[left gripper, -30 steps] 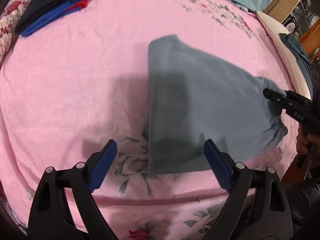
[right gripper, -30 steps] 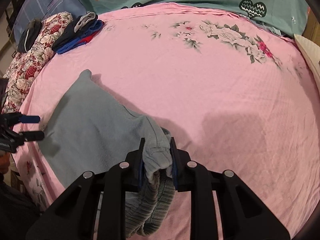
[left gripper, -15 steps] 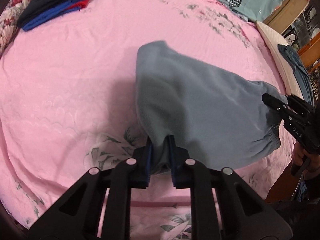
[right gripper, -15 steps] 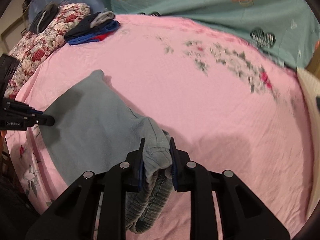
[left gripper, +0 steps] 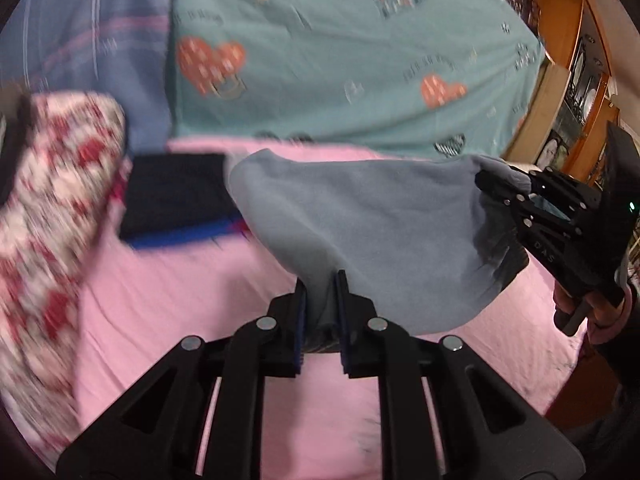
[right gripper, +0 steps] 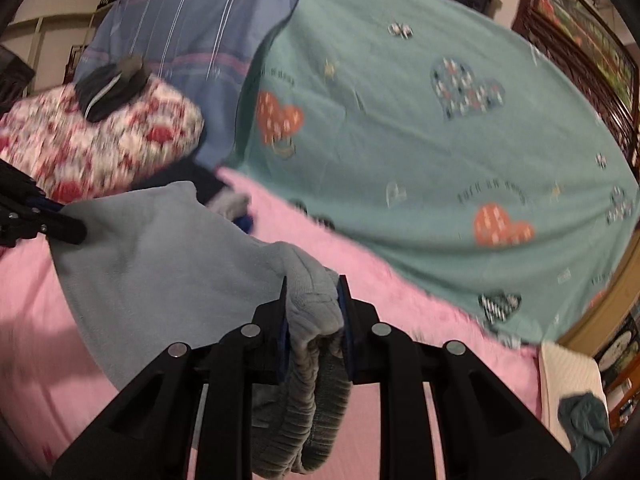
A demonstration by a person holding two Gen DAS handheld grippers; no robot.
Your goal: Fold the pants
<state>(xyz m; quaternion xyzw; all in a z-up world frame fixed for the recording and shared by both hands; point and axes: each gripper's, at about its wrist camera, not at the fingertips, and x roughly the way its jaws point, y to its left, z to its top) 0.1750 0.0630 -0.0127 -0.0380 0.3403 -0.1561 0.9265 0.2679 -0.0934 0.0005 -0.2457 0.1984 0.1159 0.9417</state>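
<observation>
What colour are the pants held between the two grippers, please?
Plain grey-blue fleece pants, clearest in the left wrist view.

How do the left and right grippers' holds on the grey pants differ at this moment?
The right gripper pinches a thick bunched part of the grey pants, with ribbed cloth hanging below its jaws; the left gripper pinches a thin, smooth edge. The right one's jaws stand wider apart around their bundle than the left one's. Both are shut on the pants, which hang between them above the pink sheet.
</observation>
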